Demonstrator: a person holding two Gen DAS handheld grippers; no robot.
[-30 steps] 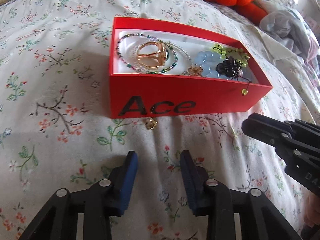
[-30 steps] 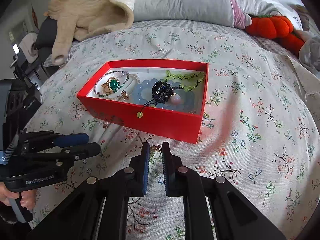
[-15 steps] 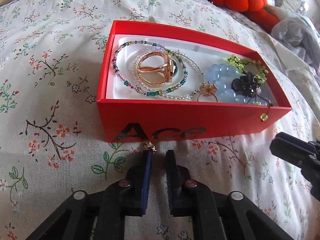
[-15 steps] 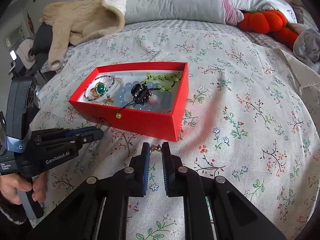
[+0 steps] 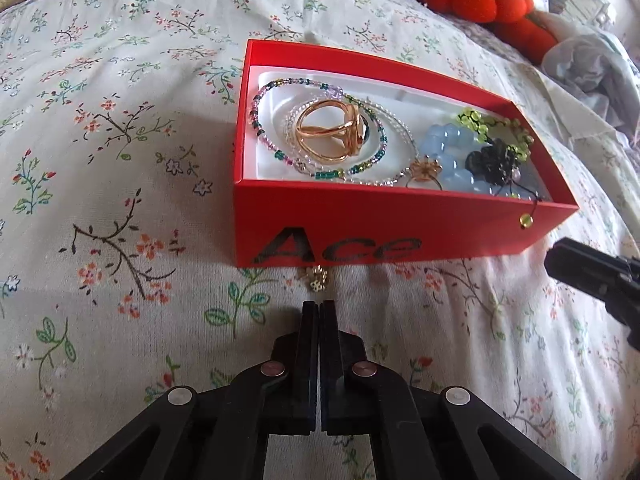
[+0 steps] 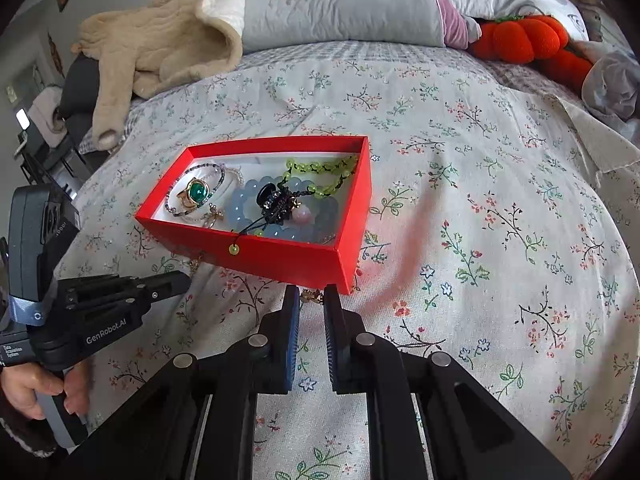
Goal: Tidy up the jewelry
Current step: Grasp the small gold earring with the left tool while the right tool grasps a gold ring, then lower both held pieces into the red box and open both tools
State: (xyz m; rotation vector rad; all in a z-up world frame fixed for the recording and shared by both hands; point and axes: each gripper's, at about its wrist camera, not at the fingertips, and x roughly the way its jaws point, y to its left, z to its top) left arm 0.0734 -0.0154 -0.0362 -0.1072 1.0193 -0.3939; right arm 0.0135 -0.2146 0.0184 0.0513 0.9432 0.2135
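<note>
A red "Ace" box (image 5: 400, 236) (image 6: 280, 256) lies on the floral bedspread and holds several bracelets, a gold ring with a green stone (image 5: 340, 136) (image 6: 196, 194), blue beads and a black charm. A small gold earring (image 5: 317, 278) lies on the bedspread against the box's front wall, just ahead of my left gripper (image 5: 319, 306), which is shut and empty. Another small gold piece (image 6: 312, 296) sits between the tips of my right gripper (image 6: 311, 300), whose jaws stand slightly apart, at the box's near corner. My left gripper also shows in the right wrist view (image 6: 160, 286).
Orange plush pumpkins (image 6: 524, 40) and grey pillows (image 6: 340, 4) lie at the head of the bed. A beige knitted garment (image 6: 160, 44) lies at the back left. Crumpled grey cloth (image 5: 592, 64) lies at the right.
My left gripper closed from wide open to fully shut and moved closer to the box front. The right gripper moved forward to the box's near corner, jaws a little wider.
</note>
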